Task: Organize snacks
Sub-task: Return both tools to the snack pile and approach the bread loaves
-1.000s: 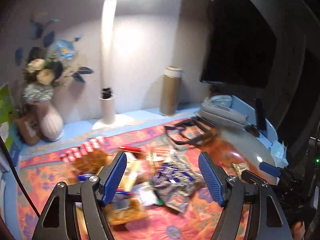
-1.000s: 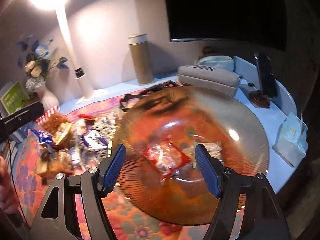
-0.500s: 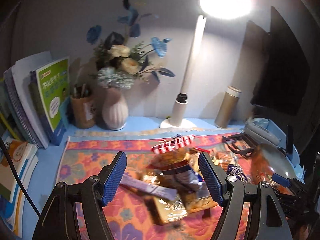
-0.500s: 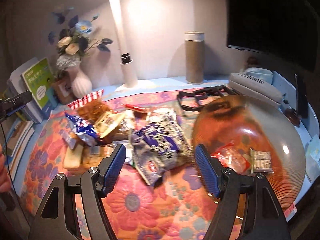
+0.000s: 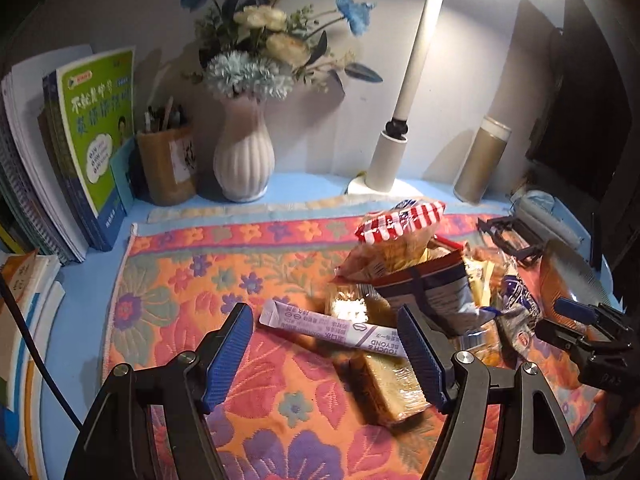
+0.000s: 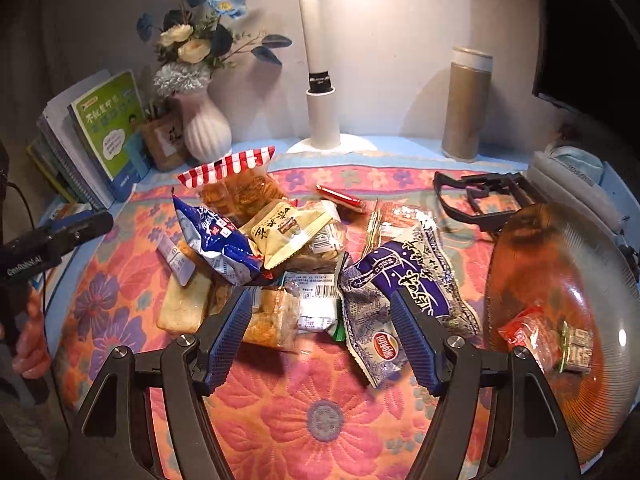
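Observation:
A pile of snack packets (image 6: 280, 240) lies on the floral cloth (image 6: 304, 412). A ribbed amber glass plate (image 6: 600, 412) at the right holds a red packet (image 6: 528, 336) and a small wrapped sweet (image 6: 576, 348). My left gripper (image 5: 324, 352) is open and empty, above a purple stick sachet (image 5: 332, 330) and a wrapped cake (image 5: 392, 384). My right gripper (image 6: 324, 340) is open and empty, over a crisp snack bag (image 6: 272, 316), a white packet (image 6: 316, 304) and a dark blue patterned bag (image 6: 404, 276). A red-striped bag (image 5: 400, 220) tops the pile.
At the back stand books (image 5: 76, 152), a pen cup (image 5: 168, 164), a white vase of flowers (image 5: 244, 160), a lamp (image 5: 392, 152) and a tan flask (image 5: 480, 160). A black frame (image 6: 480, 196) and a grey case (image 6: 576, 184) lie at the right.
Both grippers have swung left from the plate towards the snack pile. The left view now faces the books and vase; the plate sits at the right edge of both views.

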{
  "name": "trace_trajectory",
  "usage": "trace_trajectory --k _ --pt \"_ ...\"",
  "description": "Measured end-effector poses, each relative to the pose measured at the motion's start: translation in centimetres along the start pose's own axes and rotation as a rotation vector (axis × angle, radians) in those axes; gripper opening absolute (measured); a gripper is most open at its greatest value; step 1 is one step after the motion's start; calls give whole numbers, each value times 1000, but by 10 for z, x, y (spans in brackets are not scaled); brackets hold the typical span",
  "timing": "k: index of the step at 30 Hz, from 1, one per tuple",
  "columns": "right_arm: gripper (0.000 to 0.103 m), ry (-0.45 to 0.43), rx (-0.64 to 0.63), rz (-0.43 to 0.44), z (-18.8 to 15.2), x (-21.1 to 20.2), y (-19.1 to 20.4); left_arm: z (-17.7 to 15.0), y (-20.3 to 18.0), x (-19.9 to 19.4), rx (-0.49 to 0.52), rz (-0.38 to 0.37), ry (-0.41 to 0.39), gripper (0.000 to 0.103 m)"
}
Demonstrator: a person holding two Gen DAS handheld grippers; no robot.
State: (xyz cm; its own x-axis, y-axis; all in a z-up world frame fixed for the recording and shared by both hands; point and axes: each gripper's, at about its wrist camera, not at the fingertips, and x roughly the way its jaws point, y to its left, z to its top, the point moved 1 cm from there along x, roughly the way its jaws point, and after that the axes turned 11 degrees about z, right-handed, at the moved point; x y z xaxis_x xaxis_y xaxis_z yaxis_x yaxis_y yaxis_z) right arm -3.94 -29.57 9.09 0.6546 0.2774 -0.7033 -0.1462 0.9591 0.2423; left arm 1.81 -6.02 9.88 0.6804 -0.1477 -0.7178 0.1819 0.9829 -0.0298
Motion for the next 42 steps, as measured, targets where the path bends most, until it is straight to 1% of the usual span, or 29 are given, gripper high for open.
trace_trajectory --k 2,5,7,9,12,14,19,21,23,25,27,31,34,36,38,39,40,42 --pt "71 23 -4 19 0 8 0 -1 0 10 2 -12 29 72" --pt "71 62 -17 41 1 23 3 -9 -3 25 -4 -68 93 72" --pt "71 85 -20 60 2 33 5 -18 -11 31 2 -98 130 72" --pt "71 106 -10 84 3 44 4 -29 -25 35 28 -114 160 72" --pt "71 139 30 139 5 57 -1 -41 -44 38 81 -110 182 74" --pt "71 154 52 171 6 64 -5 -47 -56 39 108 -104 185 81" --pt "71 175 67 218 6 73 -7 -54 -77 45 143 -92 195 82" --pt "71 190 71 241 3 74 -6 -55 -82 49 149 -64 200 82" --pt "71 200 69 262 0 72 -4 -57 -82 52 157 -39 202 82" --pt "71 209 66 280 -4 69 -1 -58 -74 51 141 -42 209 81" --pt "71 222 62 297 -7 67 3 -58 -61 48 122 -27 214 79" --pt "71 264 16 297 -23 63 14 -59 -34 45 96 32 214 76" --pt "71 314 -43 317 -40 59 28 -56 -22 45 74 31 220 74" --pt "71 315 -101 276 -47 55 34 -54 -24 44 88 24 213 74" --pt "71 296 -179 186 -52 50 38 -50 -26 47 104 2 207 74" --pt "71 282 -204 159 -52 48 38 -49 -28 50 109 -8 207 74" --pt "71 274 -213 152 -49 47 37 -48 -29 53 114 -16 209 74" --pt "71 269 -215 165 -45 48 35 -48 -36 61 126 -24 221 74"
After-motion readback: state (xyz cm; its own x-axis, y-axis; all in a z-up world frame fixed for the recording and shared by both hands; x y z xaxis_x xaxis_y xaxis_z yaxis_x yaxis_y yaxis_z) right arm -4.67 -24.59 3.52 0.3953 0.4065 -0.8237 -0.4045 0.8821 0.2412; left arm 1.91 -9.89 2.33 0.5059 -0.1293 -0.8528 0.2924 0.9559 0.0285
